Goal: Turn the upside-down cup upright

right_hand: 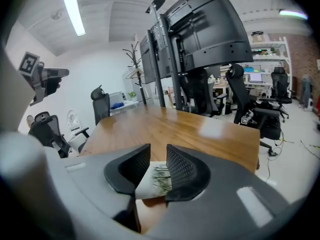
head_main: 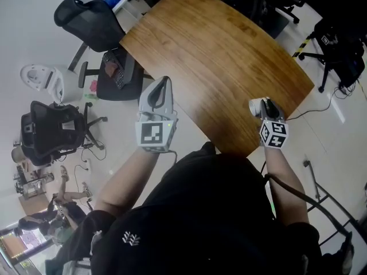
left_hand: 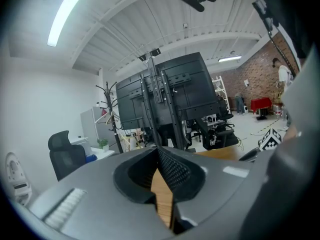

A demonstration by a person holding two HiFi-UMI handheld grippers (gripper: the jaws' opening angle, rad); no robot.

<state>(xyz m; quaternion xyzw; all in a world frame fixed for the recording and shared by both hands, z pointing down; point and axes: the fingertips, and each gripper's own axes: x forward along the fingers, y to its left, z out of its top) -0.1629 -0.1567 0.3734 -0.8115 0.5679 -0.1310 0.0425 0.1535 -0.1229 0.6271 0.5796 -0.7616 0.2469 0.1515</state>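
Observation:
A white cup (right_hand: 156, 183) with a green plant print stands on the wooden table (head_main: 218, 56), close to its near right edge. It shows as a small white shape (head_main: 254, 106) in the head view, and I cannot tell which way up it is. My right gripper (right_hand: 158, 165) has the cup low between its two ribbed pads, and the jaws look parted around it rather than pressing. My left gripper (head_main: 163, 83) hovers at the table's near left edge with its tips together and nothing between them; only wood shows below them in the left gripper view.
Black office chairs (head_main: 86, 22) stand left of the table, one with a keyboard (head_main: 121, 67) on its seat. A large black screen stand (right_hand: 200, 34) and more chairs are beyond the far end. Cables run over the floor at right.

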